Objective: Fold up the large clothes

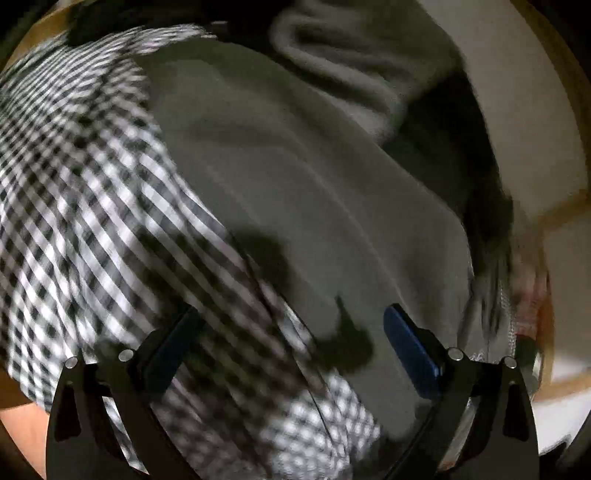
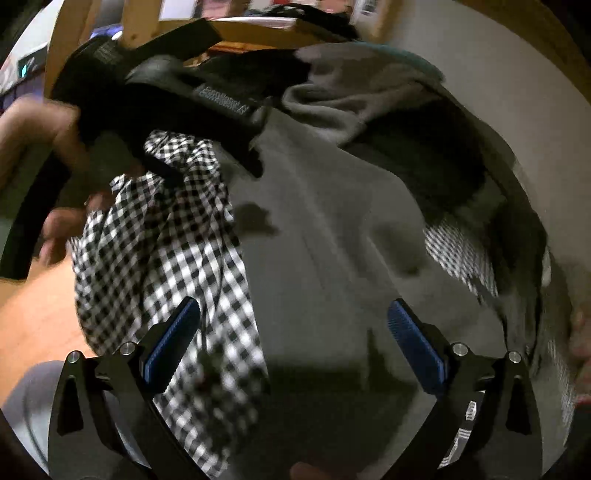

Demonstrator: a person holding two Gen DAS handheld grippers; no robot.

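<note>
Grey fabric garment (image 1: 295,192) lies beneath both your wide-open, empty tools, left tool (image 1: 291,343), right tool (image 2: 295,328), checked shirt (image 1: 74,203) leftward.

A pale off-white table surface (image 2: 517,96) with a light wooden rim (image 2: 546,33) is curving from twelve o'clock round to three o'clock. Light wooden furniture legs and a rail (image 2: 140,22) are standing at eleven o'clock. A warm orange-brown wooden floor (image 2: 40,306) is showing at nine o'clock. Hard light from above is throwing dark, sharp-edged shadows, and the scene is blurring
</note>
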